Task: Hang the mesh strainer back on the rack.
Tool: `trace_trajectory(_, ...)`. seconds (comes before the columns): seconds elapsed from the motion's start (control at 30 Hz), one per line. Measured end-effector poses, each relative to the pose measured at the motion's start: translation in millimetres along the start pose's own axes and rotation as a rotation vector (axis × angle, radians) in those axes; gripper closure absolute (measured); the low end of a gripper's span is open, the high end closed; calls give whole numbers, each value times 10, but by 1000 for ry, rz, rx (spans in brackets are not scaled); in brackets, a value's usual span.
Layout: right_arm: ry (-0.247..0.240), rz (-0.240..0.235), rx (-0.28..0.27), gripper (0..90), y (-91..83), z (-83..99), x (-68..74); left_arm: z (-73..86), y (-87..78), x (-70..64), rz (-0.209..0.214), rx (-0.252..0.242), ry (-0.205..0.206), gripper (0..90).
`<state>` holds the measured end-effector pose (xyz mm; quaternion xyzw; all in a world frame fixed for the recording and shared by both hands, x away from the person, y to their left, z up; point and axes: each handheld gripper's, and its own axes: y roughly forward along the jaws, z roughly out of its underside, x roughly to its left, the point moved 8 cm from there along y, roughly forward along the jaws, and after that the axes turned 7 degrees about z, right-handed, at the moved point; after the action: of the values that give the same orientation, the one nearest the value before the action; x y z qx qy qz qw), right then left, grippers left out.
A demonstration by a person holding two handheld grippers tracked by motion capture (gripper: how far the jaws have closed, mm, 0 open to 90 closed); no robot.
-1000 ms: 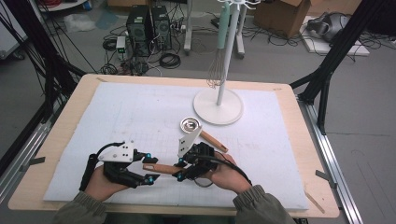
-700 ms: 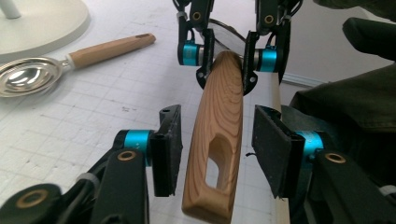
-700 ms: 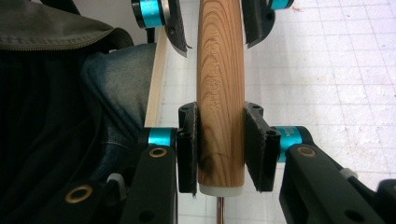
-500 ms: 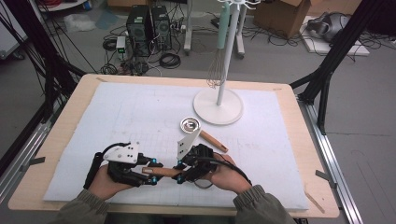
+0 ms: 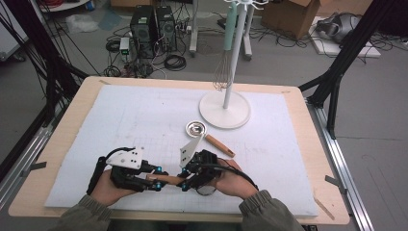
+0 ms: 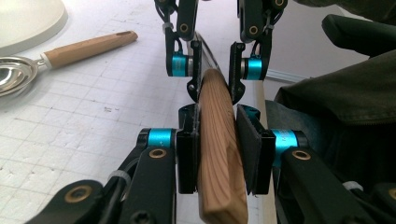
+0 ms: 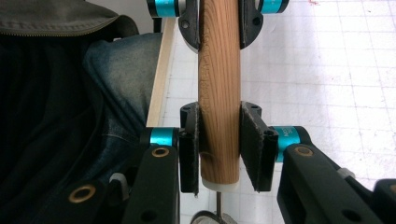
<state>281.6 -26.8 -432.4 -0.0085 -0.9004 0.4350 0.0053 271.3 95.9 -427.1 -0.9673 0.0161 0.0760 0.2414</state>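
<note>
Near the table's front edge a utensil's wooden handle (image 5: 166,179) is held level between both grippers. My left gripper (image 5: 153,181) is shut on one end of the handle (image 6: 219,154), with both pads pressed against the wood. My right gripper (image 5: 185,182) is shut on the other end (image 7: 219,116), beside a white ferrule (image 7: 219,185) and a thin metal stem (image 7: 218,205). The utensil's head is hidden under the right hand. Each gripper faces the other: the right gripper (image 6: 217,77) shows ahead in the left gripper view, and the left gripper (image 7: 219,18) shows ahead in the right gripper view.
A metal ladle with a wooden handle (image 5: 219,145) and shiny bowl (image 5: 196,128) lies on the white mat (image 5: 144,120) just beyond the grippers. Behind it a white stand (image 5: 224,109) carries a hanging whisk (image 5: 221,77). The table's front edge (image 7: 159,79) runs close by.
The left gripper has edged a little to the right along the handle, toward the right gripper. The right hand has hardly moved.
</note>
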Motion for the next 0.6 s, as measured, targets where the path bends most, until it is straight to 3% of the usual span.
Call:
trace_trajectory(0.3,-7,5,-1,702,-1,-23,-19,-18,-22,1,-17,8,14,706)
trace_trajectory(0.37,-12,-1,5,703,16,-27,-23,-38,-24,-6,-11,-4,13,707)
trace_trajectory(0.6,-3,-53,21,711,59,-33,-34,-25,-36,-7,-20,19,30,726)
